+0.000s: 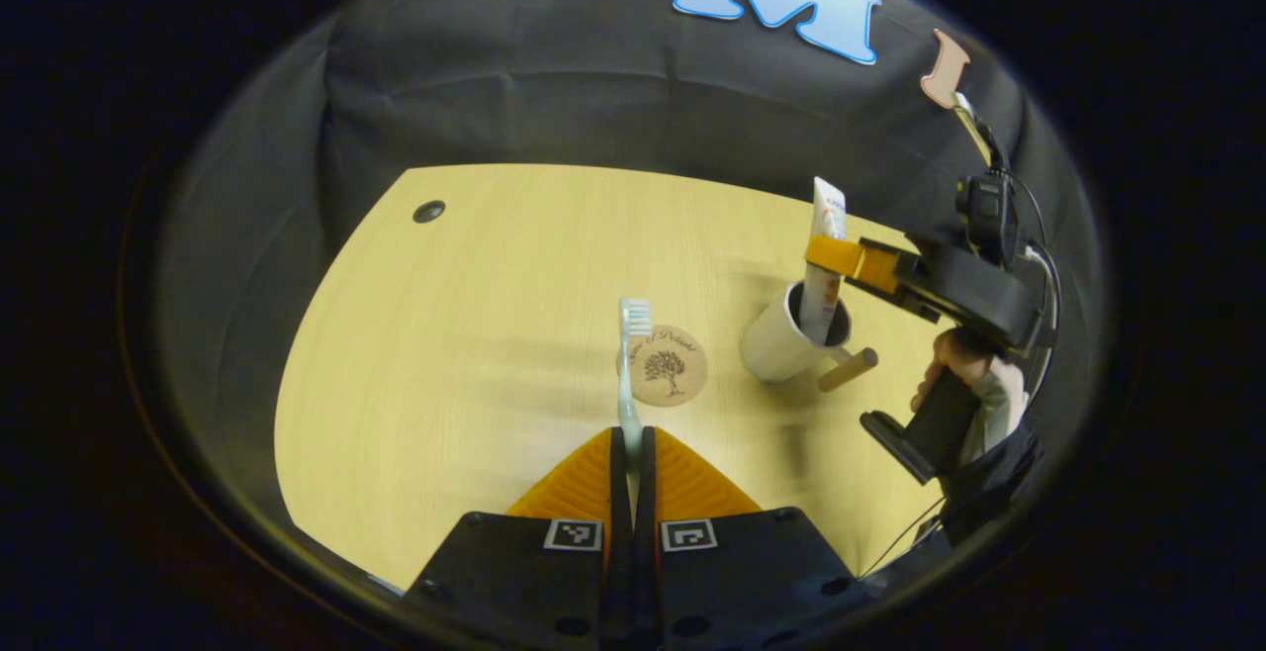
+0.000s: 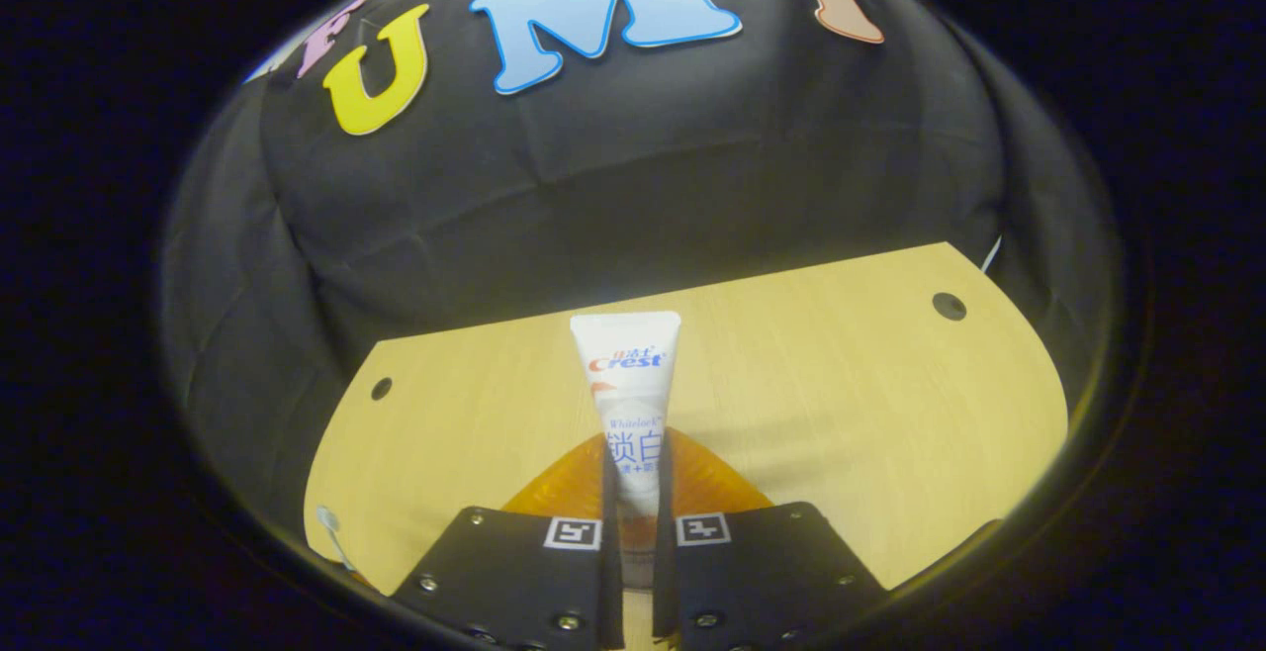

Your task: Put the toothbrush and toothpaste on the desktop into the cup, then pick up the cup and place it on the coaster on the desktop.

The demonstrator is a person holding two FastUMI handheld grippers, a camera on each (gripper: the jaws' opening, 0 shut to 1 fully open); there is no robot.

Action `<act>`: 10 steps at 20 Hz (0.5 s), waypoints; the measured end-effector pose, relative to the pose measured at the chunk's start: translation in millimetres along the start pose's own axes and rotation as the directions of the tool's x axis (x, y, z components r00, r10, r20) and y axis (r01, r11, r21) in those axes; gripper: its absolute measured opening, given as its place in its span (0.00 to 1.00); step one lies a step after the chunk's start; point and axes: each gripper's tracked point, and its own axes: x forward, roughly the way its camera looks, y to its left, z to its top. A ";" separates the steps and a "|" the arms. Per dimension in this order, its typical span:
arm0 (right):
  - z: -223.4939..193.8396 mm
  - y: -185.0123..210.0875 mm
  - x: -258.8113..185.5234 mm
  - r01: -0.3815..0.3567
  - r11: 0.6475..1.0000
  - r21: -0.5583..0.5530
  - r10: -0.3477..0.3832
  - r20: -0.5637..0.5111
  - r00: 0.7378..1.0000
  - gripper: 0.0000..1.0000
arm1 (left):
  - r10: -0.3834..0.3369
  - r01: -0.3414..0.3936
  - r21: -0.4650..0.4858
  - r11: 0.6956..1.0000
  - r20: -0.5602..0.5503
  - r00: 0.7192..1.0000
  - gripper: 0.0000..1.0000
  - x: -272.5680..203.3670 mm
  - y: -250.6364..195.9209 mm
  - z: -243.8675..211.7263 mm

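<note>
Toothbrush (image 1: 629,374) is sitting clamped by its handle in the left tool (image 1: 633,453), bristles forward, hovering above the coaster (image 1: 670,366) near the middle of the counter (image 1: 475,334). It looks light, stiff and slick, so a grip low on the handle suits it. To the right, the cup (image 1: 786,339) is lying tilted toward the counter's right edge, and the right tool (image 2: 633,493) is pinching the toothpaste (image 2: 628,394) mid-body, its lower end entering the cup. The tube is probably soft, so squeezing gently seems wise.
</note>
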 end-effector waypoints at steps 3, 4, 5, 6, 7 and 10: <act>-5.0 -2.8 -4.1 0.017 1.000 -0.009 -0.017 0.004 1.000 0.16 | -0.002 0.002 -0.005 1.000 0.004 1.000 0.07 0.0 -0.5 4.7; -8.5 -2.5 -8.8 0.017 1.000 -0.009 -0.017 0.004 1.000 0.18 | -0.004 0.004 -0.006 1.000 0.007 1.000 0.06 0.4 -2.1 8.0; -12.4 -3.9 -13.5 0.020 1.000 -0.012 -0.020 -0.003 1.000 0.19 | -0.007 0.007 -0.006 1.000 0.012 1.000 0.07 0.6 -4.0 12.2; -17.5 -4.6 -15.9 0.020 1.000 -0.014 -0.020 -0.006 1.000 0.20 | -0.010 0.010 -0.006 1.000 0.017 1.000 0.08 1.7 -5.3 19.0; -23.2 -6.0 -17.6 0.018 1.000 -0.017 -0.018 -0.017 1.000 0.22 | -0.015 0.015 -0.005 1.000 0.022 1.000 0.08 2.8 -7.9 24.5; -36.8 -2.8 -25.2 -0.003 1.000 -0.012 0.003 -0.051 0.999 0.30 | -0.021 0.021 -0.009 1.000 0.031 0.999 0.06 2.9 -16.2 39.0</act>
